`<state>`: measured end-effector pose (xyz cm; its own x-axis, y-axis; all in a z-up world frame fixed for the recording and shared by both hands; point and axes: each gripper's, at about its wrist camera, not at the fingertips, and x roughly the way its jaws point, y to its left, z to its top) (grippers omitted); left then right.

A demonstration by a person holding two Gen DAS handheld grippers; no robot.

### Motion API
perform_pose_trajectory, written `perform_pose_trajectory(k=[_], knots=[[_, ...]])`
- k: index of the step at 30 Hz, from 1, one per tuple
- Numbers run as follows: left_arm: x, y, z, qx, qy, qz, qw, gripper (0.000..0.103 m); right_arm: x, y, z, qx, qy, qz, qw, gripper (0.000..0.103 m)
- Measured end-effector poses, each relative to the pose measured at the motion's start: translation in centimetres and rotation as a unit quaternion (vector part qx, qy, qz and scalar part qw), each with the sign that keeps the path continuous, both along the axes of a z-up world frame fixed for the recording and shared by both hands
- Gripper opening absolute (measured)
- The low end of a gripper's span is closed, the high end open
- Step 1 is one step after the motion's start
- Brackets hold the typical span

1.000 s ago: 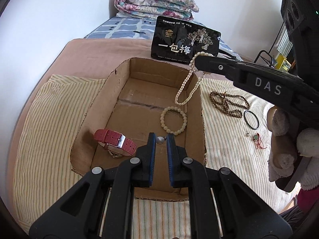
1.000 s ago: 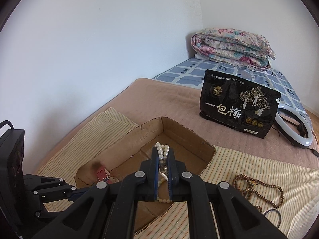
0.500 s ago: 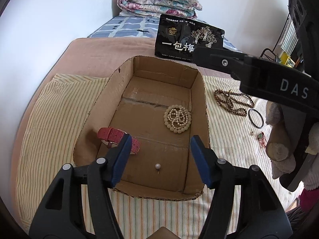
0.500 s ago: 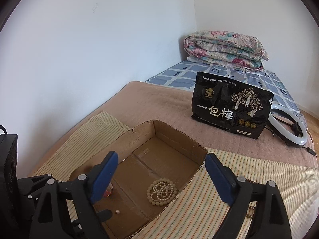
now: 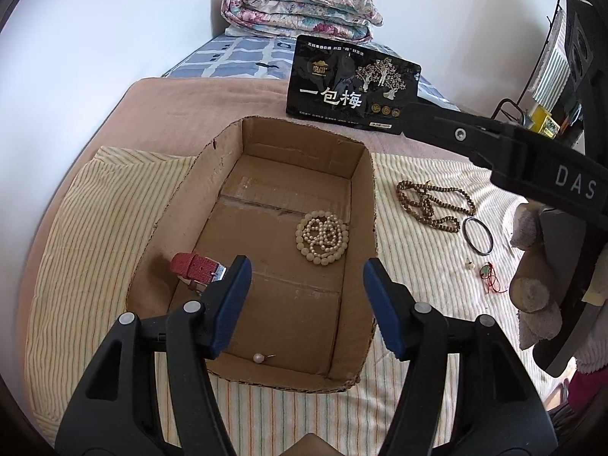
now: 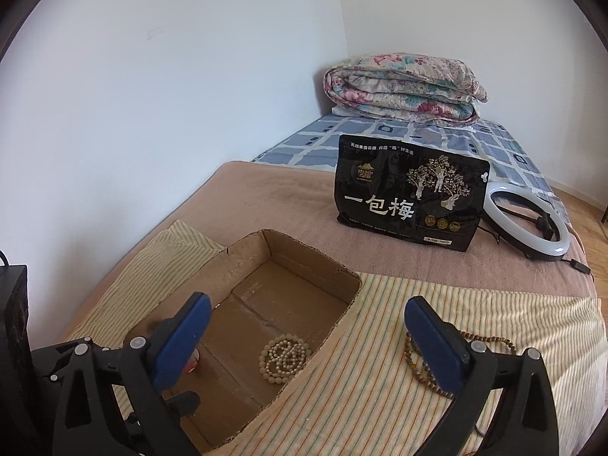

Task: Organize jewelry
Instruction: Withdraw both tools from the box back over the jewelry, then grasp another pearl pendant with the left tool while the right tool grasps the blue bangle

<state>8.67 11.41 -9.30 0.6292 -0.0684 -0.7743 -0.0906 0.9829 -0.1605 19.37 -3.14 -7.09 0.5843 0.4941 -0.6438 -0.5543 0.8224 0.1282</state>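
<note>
An open cardboard box point(image 5: 365, 174) lies on a striped cloth. Inside it a pearl necklace point(image 5: 322, 236) is coiled within a cream bead bracelet. A red-strapped watch point(image 5: 193, 268) rests by the left wall and a single pearl stud point(image 5: 258, 358) by the near wall. My left gripper point(image 5: 307, 266) hangs open over the box's near half, holding nothing. My right gripper point(image 6: 306, 300) is above the box's right edge, its jaws opening, with nothing between them. The pearl necklace point(image 6: 285, 357) lies below it. Brown wooden beads point(image 5: 433, 205), a black bangle point(image 5: 478, 236) and a green pendant on red cord point(image 5: 488, 271) lie right of the box.
A black snack bag point(image 5: 353, 87) stands behind the box, with a folded floral quilt point(image 5: 300, 11) further back. A ring light point(image 6: 528, 224) lies right of the bag. A gloved hand point(image 5: 532, 292) holds the right gripper at the right edge. The wall runs along the left.
Both grippers went from shut to open. The pearl necklace fell from the right gripper onto the bracelet in the box. The left gripper released the pearl stud, which now lies on the box floor.
</note>
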Motion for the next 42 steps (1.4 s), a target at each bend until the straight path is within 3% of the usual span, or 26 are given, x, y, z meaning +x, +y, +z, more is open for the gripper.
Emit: perform_pose_trajectory(k=[16,25,31,33,42], knots=[[2.1,-6.3,0.3,-0.004,-0.008,-0.051,0.9987,0.063,1.4,-12.9,0.6,-0.011,0.007,-0.097,0.995,0.103],[3.6,-11.2,-1.1,-0.005,0.006,-0.092,0.9958,0.063,2.7,-20.0,-2.3,-0.023,0.051,-0.146,0.988,0.103],[4.6,-14.3,-2.4,-0.006,0.014,-0.124,0.9922,0.063,3.7,-21.9,-5.7,-0.032,0.100,-0.147,0.984,0.103],[4.9,-15.2,-2.9,-0.008,0.019,-0.134,0.9908,0.053,4.0,-21.9,-6.8,-0.038,0.113,-0.138,0.983,0.103],[5.8,-19.0,-5.4,-0.019,0.047,-0.180,0.9823,0.029,5.2,-21.9,-10.9,-0.038,0.172,-0.109,0.978,0.096]])
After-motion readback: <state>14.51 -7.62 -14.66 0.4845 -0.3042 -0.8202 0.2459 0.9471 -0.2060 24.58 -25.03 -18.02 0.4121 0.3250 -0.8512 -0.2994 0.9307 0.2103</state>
